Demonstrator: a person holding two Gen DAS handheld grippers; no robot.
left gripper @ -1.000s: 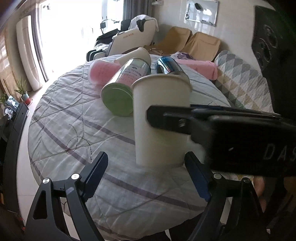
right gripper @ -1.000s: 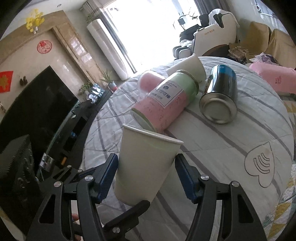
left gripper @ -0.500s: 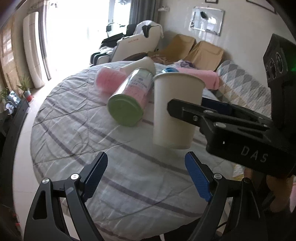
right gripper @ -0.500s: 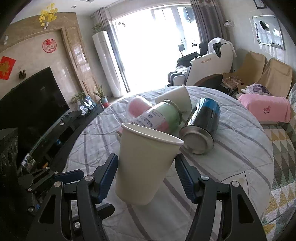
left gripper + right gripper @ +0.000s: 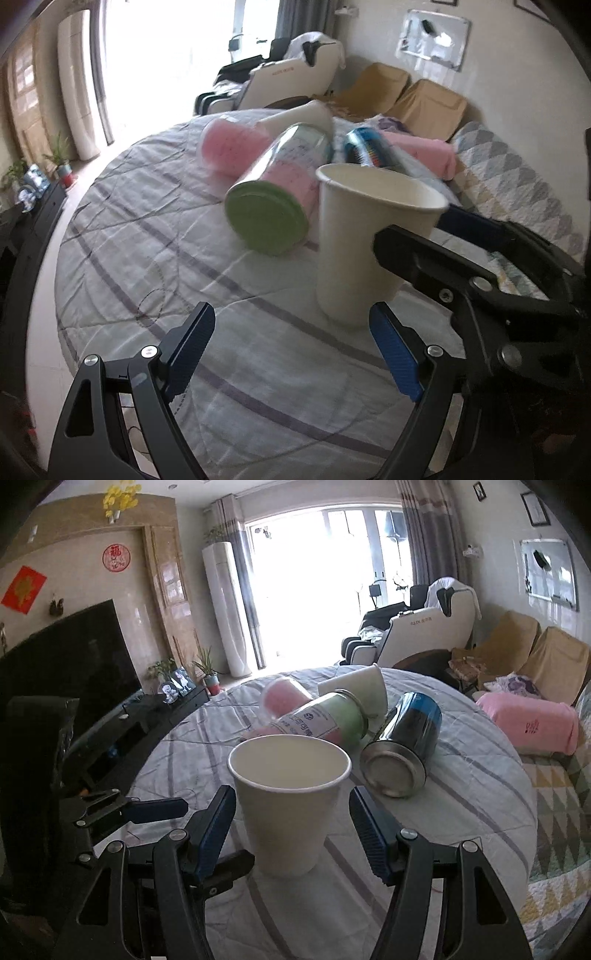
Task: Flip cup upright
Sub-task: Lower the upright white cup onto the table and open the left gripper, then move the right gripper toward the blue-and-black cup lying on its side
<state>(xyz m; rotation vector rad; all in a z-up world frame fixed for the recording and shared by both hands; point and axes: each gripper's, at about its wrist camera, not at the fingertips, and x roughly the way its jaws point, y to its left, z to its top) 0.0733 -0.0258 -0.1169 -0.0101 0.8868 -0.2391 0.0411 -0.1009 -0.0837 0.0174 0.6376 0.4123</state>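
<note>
A white paper cup (image 5: 288,801) stands upright, mouth up, on the striped cloth of the round table (image 5: 461,782). My right gripper (image 5: 291,830) is open, its blue-padded fingers on either side of the cup with gaps to the cup wall. The cup also shows in the left wrist view (image 5: 362,243), just right of centre. My left gripper (image 5: 295,350) is open and empty, low and in front of the cup. The right gripper's black fingers (image 5: 424,258) reach in from the right in that view.
Behind the cup lie a pink-and-green tin (image 5: 317,720), a blue-and-silver can (image 5: 402,753), a pink cup (image 5: 284,698) and another white paper cup (image 5: 354,690), all on their sides. A sofa with a pink towel (image 5: 532,720) is at right; a TV stand (image 5: 110,731) at left.
The cup has gone from held up in the right gripper to standing on the cloth. The right gripper's fingers have opened off it. The left gripper stayed open.
</note>
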